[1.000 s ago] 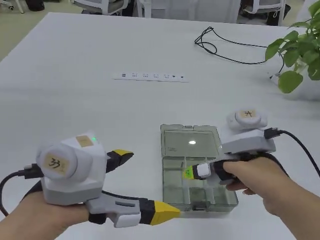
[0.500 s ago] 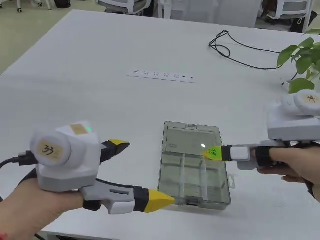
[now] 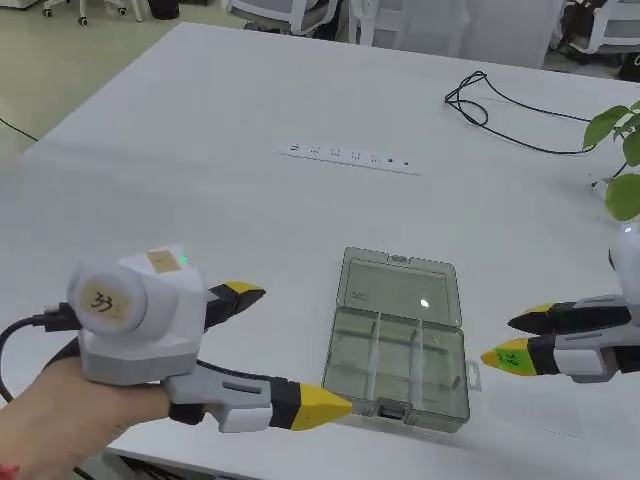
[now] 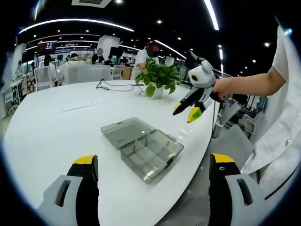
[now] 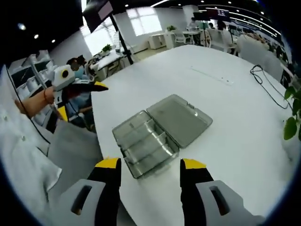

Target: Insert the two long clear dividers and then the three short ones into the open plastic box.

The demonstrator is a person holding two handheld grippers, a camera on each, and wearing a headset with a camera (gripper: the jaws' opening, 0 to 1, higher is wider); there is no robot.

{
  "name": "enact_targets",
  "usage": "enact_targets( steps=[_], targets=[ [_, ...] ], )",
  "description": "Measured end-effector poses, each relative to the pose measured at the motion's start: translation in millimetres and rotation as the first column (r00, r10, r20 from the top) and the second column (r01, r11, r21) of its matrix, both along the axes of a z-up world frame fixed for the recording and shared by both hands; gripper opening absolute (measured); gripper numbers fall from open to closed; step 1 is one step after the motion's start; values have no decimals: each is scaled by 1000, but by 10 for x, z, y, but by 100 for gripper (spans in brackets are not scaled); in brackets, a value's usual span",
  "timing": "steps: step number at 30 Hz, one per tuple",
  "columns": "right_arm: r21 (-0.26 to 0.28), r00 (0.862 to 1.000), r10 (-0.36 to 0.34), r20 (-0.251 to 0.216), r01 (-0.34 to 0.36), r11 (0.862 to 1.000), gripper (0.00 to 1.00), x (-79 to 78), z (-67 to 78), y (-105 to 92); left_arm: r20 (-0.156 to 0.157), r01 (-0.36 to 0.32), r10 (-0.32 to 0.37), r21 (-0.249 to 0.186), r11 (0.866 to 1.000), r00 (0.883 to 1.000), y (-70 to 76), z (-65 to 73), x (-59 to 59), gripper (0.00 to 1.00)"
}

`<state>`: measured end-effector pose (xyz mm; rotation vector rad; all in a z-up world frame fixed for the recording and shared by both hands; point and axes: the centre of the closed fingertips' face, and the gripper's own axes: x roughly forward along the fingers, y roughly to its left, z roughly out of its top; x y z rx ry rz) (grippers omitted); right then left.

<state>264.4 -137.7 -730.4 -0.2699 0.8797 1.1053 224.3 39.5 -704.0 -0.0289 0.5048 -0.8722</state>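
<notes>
The clear plastic box (image 3: 402, 385) lies open near the table's front edge, its lid (image 3: 400, 285) folded flat away from me. Clear dividers (image 3: 375, 350) stand inside the tray and split it into several compartments; their exact number is hard to tell. My left gripper (image 3: 290, 350) hovers left of the box, wide open and holding nothing. My right gripper (image 3: 508, 340) floats right of the box, open, with nothing between its jaws. The box (image 4: 143, 146) and the right gripper (image 4: 188, 110) appear in the left gripper view. In the right gripper view the box (image 5: 155, 134) lies just ahead of the jaws.
A white power strip (image 3: 350, 157) lies on the table (image 3: 200, 150) beyond the box. A black cable (image 3: 500, 100) loops at the far right, near a green plant (image 3: 625, 150). The table's front edge runs just below the box. Office chairs stand behind the table.
My right gripper has drawn back from over the box's tray to the right and now stands open. The left gripper has barely moved. The head camera has shifted.
</notes>
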Motion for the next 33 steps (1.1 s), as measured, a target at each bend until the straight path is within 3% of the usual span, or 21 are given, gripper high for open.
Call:
enact_targets(
  steps=[3,5,9,11,15,16,17,22,24,25,29,33],
  targets=[
    [-77,994,108,15,-107,991,54,-52,-143,-96,3,-2,2,0,1000,1000,21,3,8,100],
    [-138,982,189,12,-185,973,56,-96,-265,-173,5,-5,5,0,1000,1000,35,9,17,100],
    [-185,966,256,22,-248,951,57,-82,-375,-236,7,-10,10,2,1000,1000,53,9,29,100],
    [-217,947,320,29,-307,927,57,-79,-455,-276,7,-15,15,1,1000,1000,57,7,30,100],
    [-284,922,387,10,-369,885,55,-71,-632,-365,8,-18,18,0,1000,1000,60,6,23,100],
    [-311,905,424,24,-397,864,54,-51,-681,-385,5,-19,19,0,1000,1000,61,1,18,100],
    [-324,897,441,23,-411,852,53,-47,-717,-401,4,-19,19,0,1000,1000,62,-3,16,100],
    [-351,884,467,0,-437,828,49,-44,-901,-435,-2,-22,22,1,1000,1000,73,-50,7,100],
    [-372,873,488,-5,-455,809,49,-51,-963,-458,-6,-22,22,3,1000,1000,80,-66,0,100],
    [-391,863,504,-6,-466,793,48,-52,-993,-480,-8,-23,23,3,1000,1000,86,-72,-3,100],
    [-409,853,522,-9,-480,776,48,-52,-1054,-490,-12,-29,29,0,1000,999,101,-89,-3,100],
    [-413,855,519,-23,-481,774,46,16,-1142,-537,-13,-32,32,-6,999,999,95,-81,4,100]
  ],
)
